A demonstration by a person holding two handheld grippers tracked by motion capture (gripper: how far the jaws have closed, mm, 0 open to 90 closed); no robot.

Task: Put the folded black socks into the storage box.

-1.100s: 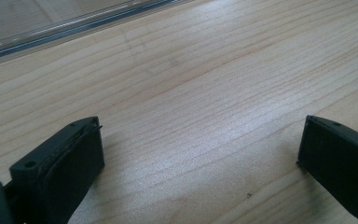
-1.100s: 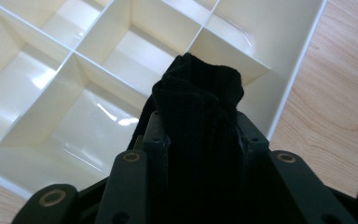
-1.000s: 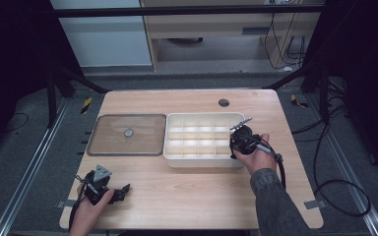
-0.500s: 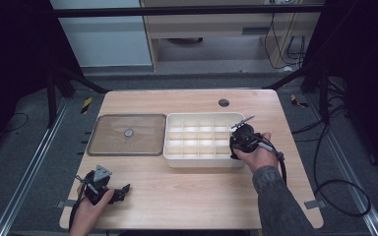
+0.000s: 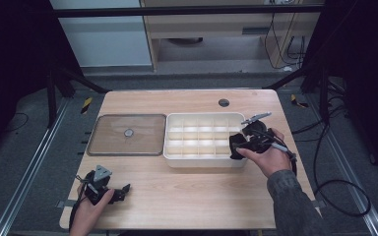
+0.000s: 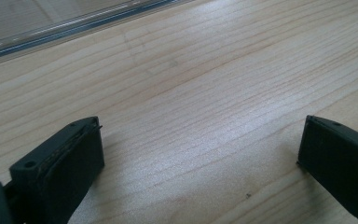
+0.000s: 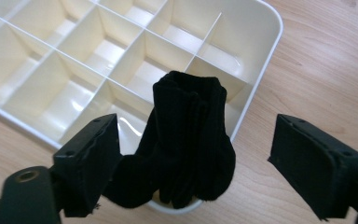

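A pale wooden table (image 5: 187, 196) carries a white plastic organiser box (image 5: 204, 138) divided into square compartments at its centre, with a flat transparent rectangular lid (image 5: 127, 134) lying just left of it. The right gripper (image 5: 239, 145), held in the person's right hand (image 5: 268, 156), hangs over the box's near right corner with its jaws spread wide, and a black ribbed fabric piece (image 7: 186, 140) is draped across that corner's rim, touching the left jaw. The left gripper (image 5: 120, 189), in the left hand (image 5: 91, 209) at the near left edge, rests low over bare wood with its jaws wide apart and nothing between them.
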